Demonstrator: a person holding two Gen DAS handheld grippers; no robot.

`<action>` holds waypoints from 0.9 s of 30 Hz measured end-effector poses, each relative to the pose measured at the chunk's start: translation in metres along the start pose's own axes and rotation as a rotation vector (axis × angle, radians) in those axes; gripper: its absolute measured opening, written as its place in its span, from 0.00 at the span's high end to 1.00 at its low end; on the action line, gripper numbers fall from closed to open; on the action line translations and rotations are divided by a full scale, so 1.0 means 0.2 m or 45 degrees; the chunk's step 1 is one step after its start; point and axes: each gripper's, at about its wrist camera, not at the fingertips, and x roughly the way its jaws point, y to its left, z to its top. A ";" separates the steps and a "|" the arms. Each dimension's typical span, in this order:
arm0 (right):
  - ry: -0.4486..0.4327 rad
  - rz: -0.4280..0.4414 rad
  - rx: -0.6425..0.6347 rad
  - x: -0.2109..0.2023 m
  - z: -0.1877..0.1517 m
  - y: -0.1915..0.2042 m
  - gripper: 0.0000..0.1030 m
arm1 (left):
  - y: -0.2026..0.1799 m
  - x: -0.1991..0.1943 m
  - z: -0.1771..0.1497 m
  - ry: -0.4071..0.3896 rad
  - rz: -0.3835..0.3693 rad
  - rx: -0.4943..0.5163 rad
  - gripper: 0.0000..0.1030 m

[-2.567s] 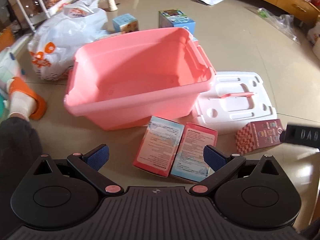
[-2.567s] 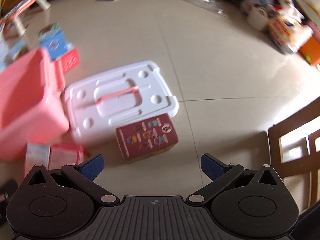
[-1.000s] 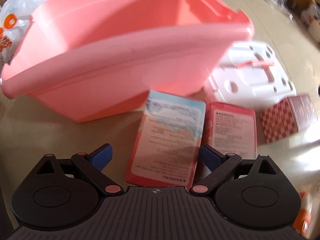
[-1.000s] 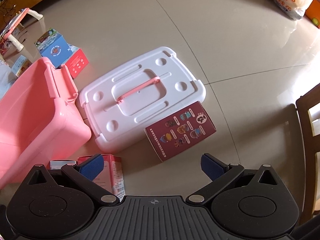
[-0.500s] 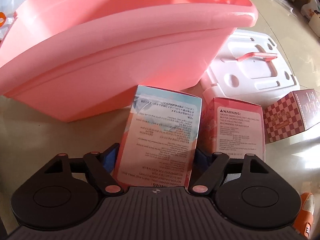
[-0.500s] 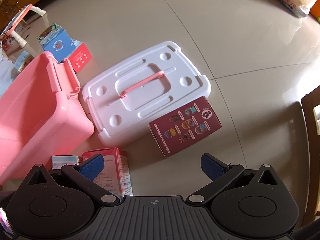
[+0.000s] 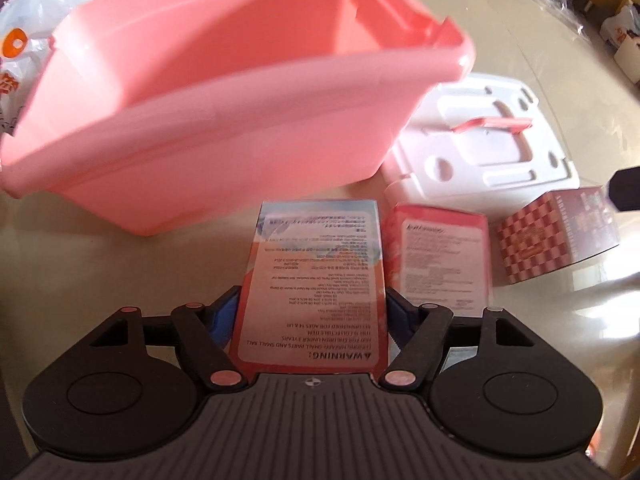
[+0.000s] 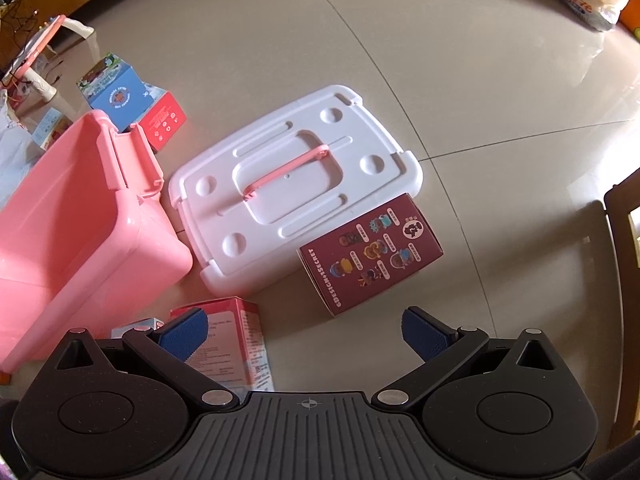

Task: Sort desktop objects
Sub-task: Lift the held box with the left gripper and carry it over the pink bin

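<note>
While closing, left fingers [image 7: 224, 314] pinch box [image 7: 316, 276]

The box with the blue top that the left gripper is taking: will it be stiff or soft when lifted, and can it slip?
The left gripper is closing, its pads against the sides of the blue-topped box. The box looks like thin printed carton, so probably light, and its walls may dent under a hard squeeze. Its surface seems glossy, so it might slide, though the textured blue pads should help.

floor [image 8: 460, 80]: glossy beige tile, sunlit; right: wooden chair [image 8: 624, 248]
</note>
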 end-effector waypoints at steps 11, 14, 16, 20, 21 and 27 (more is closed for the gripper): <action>-0.043 0.029 0.032 -0.12 -0.01 -0.07 0.00 | -0.09 -0.29 0.00 -0.056 -0.007 -0.004 0.29; -0.039 0.034 0.030 -0.13 -0.02 -0.08 0.00 | -0.08 -0.37 0.01 -0.061 -0.041 -0.033 0.29; -0.034 0.041 0.028 -0.14 -0.03 -0.08 0.00 | -0.09 -0.38 0.01 -0.073 -0.036 -0.019 0.29; -0.037 0.050 0.036 -0.15 -0.03 -0.09 0.00 | -0.15 -0.45 0.05 -0.131 -0.046 -0.010 0.29; -0.038 0.054 0.040 -0.15 -0.03 -0.10 0.00 | -0.15 -0.48 0.07 -0.144 -0.051 -0.012 0.29; -0.035 0.068 0.054 -0.15 -0.03 -0.11 0.00 | -0.11 -0.67 0.24 -0.259 -0.051 -0.042 0.29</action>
